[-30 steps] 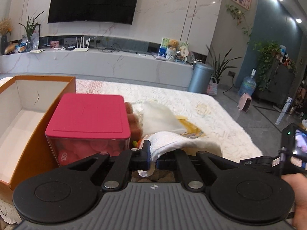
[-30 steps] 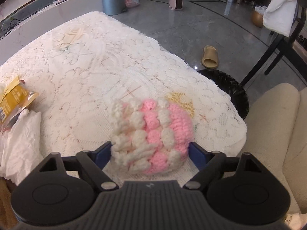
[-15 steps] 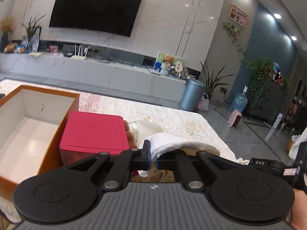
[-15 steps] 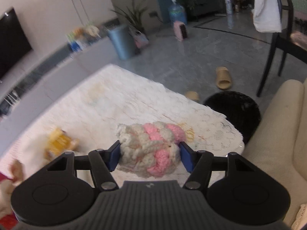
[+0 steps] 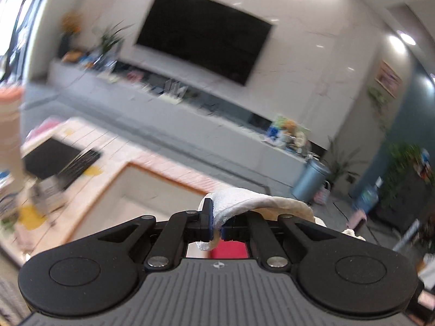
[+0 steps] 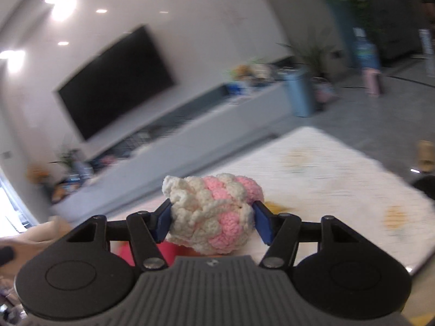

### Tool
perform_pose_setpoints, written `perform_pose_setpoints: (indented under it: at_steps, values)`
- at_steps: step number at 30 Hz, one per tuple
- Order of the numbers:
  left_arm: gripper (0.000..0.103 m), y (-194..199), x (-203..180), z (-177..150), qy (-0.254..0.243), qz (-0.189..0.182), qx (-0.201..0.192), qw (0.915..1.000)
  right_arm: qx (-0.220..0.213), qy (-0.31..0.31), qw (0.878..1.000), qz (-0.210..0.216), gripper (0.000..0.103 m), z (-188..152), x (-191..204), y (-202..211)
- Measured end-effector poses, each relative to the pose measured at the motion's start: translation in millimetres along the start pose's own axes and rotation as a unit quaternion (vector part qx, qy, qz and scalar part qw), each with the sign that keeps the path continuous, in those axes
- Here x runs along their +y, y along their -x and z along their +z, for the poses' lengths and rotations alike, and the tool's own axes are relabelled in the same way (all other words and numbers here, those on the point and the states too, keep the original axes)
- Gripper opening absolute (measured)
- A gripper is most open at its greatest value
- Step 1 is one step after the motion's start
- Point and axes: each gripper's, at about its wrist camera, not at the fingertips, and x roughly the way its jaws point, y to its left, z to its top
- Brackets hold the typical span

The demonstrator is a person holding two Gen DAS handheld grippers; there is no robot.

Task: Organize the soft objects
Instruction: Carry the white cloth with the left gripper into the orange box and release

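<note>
left tool (image 5: 215,224) is clenched on a white cloth (image 5: 244,198); the two blue pads pinch one end of it, and the rest arches over to the right above the right finger. just under the pads a bit of a red lid (image 5: 231,252) shows. beyond the tool lies an open orange-edged box (image 5: 160,187), pale inside, on the table (image 5: 176,167) with its pinkish lace cover. toward the left edge of the table there is a dark flat thing like a keyboard (image 5: 78,163), too blurred to be sure.

right tool (image 6: 213,218) is grasping a pink and white crochet ball (image 6: 214,213); both blue pads press into its sides, and the ball is up in the air over the table, not resting on it. below the ball some red (image 6: 160,252) is seen. at the lower left a person's hand (image 6: 35,239) shows. past the ball the white lace cloth (image 6: 326,184) reaches to the right edge of the table.

far behind, in both views, a long grey cabinet (image 6: 190,141) and a black tv (image 5: 204,35) on the wall.
</note>
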Motion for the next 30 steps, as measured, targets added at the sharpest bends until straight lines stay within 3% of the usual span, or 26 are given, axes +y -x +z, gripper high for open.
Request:
perform_pose_setpoints:
  at_steps: [3,7,12,16,18,20,23,24,25,27,30]
  values:
    - [0.006,-2.7,42.9,2.6,0.031,0.042,0.006,0.9986,0.017,0.023,0.998,0.051,0.062,-24.4,47.2,-9.6]
    - [0.006,-23.5,64.0,-12.7,-0.025,0.146,-0.026,0.9886,0.057,0.067,0.992,0.094,0.062,-58.8,103.3,-37.8]
    - [0.006,-61.6,76.8,-21.0,-0.063,0.122,-0.031,0.9901,0.108,0.116,0.977,0.141,0.061,-92.9,144.8,-71.7]
    - [0.006,-87.9,63.4,-30.6,-0.113,0.177,-0.028,0.9774,0.112,0.191,0.969,0.11,0.061,-104.1,153.6,-81.2]
    - [0.009,-95.8,62.8,-41.5,-0.137,0.197,0.009,0.9708,0.114,0.217,0.965,0.09,0.061,-104.9,150.5,-85.6]
    - [0.011,-110.3,64.2,-53.8,-0.165,0.216,0.072,0.9595,0.124,0.217,0.965,0.078,0.061,-104.2,144.3,-92.2]
    - [0.024,-124.5,60.8,-80.1,-0.241,0.226,0.18,0.9265,0.129,0.21,0.967,0.067,0.061,-107.2,142.1,-94.9]
    - [0.03,-120.2,63.0,-81.8,-0.24,0.224,0.171,0.929,0.13,0.21,0.967,0.061,0.061,-109.0,141.6,-94.4]
    - [0.049,-113.0,64.2,-81.2,-0.234,0.221,0.171,0.9311,0.131,0.212,0.967,0.057,0.061,-110.0,140.7,-94.2]
    - [0.063,-93.8,65.8,-76.5,-0.218,0.196,0.171,0.9407,0.133,0.219,0.965,0.052,0.061,-114.3,143.3,-92.3]
    - [0.07,-60.3,67.0,-62.1,-0.207,0.134,0.15,0.9575,0.134,0.222,0.964,0.048,0.062,-116.5,145.4,-87.8]
